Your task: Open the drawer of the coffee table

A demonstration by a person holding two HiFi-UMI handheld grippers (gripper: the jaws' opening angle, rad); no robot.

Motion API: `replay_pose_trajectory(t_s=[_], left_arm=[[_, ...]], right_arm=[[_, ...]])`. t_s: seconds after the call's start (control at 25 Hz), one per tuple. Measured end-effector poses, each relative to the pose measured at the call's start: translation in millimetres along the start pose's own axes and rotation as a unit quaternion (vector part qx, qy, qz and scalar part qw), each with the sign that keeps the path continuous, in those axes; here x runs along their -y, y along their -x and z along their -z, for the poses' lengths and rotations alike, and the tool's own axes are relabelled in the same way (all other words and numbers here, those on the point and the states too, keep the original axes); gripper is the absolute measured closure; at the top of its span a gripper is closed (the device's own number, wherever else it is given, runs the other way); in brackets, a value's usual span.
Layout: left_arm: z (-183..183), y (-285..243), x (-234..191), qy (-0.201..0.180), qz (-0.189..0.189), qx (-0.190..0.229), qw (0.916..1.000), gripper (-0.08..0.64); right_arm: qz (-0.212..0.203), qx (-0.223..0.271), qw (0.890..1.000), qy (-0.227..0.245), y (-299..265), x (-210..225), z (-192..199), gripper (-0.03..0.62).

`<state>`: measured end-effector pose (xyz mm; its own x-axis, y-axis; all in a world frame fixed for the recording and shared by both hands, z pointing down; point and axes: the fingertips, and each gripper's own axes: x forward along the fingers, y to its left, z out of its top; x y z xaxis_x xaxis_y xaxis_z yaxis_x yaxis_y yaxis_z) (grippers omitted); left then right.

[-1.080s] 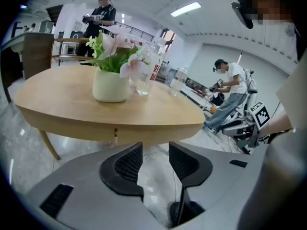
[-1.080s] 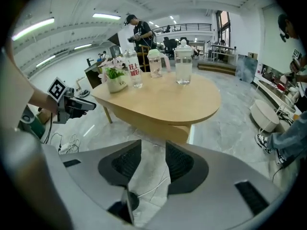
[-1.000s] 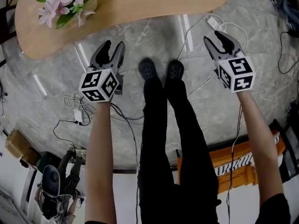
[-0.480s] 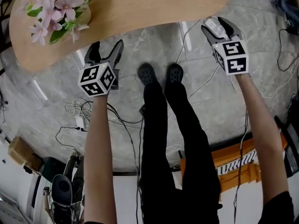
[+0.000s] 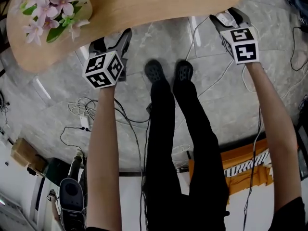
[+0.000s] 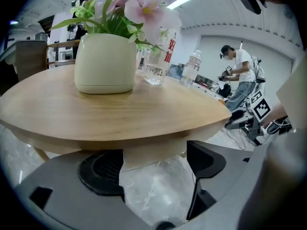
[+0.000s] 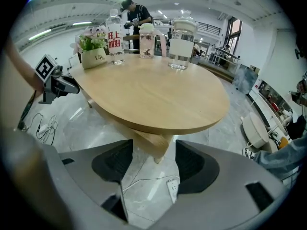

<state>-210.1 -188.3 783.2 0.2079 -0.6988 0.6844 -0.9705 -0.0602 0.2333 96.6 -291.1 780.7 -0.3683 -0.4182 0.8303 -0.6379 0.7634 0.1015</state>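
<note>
The coffee table (image 5: 144, 6) has a light wooden oval top, seen along the top of the head view. My left gripper (image 5: 113, 38) is at the table's near edge, its tips partly hidden under the rim. Its jaws have just been opening; in the left gripper view (image 6: 154, 164) only a wooden panel (image 6: 148, 150) under the tabletop shows beyond the gap. My right gripper (image 5: 228, 16) is at the table's right end. Its jaws (image 7: 153, 164) have also just been opening and hold nothing; a wooden support (image 7: 154, 145) stands beyond them. No drawer handle is visible.
A cream pot of pink flowers (image 5: 53, 6) stands on the table's left end, with a glass jar (image 7: 181, 49) and bottles further along. Cables (image 5: 82, 109) and a power strip (image 7: 171, 186) lie on the grey stone floor. My shoes (image 5: 166, 73) are between the grippers.
Both grippers have moved forward and down to the table's edge, and their jaws stand wider apart than a second ago.
</note>
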Motion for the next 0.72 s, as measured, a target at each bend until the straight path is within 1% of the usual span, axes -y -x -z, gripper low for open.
replay_pose_trajectory(t_s=[0.12, 0.24, 0.36, 0.56, 0.72], left_arm=[[-0.5, -0.9, 0.1, 0.002, 0.003, 0.002, 1.0, 0.155], [-2.4, -0.9, -0.5, 0.014, 0.008, 0.009, 0.9998, 0.155], [-3.4, -1.6, -0.3, 0.015, 0.008, 0.013, 0.9998, 0.155], [-2.7, -1.7, -0.2, 0.009, -0.007, 0.012, 0.9999, 0.155], [-1.0, -2.6, -0.8, 0.013, -0.014, 0.007, 0.9998, 0.155]], right_arm=[[0.0, 0.0, 1.0, 0.005, -3.1, -1.2, -3.5, 0.351], [-0.002, -0.002, 1.0, 0.008, -4.8, -7.5, -5.2, 0.351], [0.004, 0.0, 1.0, -0.003, -4.9, -8.2, -6.4, 0.353], [0.009, 0.002, 1.0, -0.019, -4.9, -5.9, -6.4, 0.353], [0.014, -0.006, 1.0, -0.016, -5.0, -5.0, -5.2, 0.353]])
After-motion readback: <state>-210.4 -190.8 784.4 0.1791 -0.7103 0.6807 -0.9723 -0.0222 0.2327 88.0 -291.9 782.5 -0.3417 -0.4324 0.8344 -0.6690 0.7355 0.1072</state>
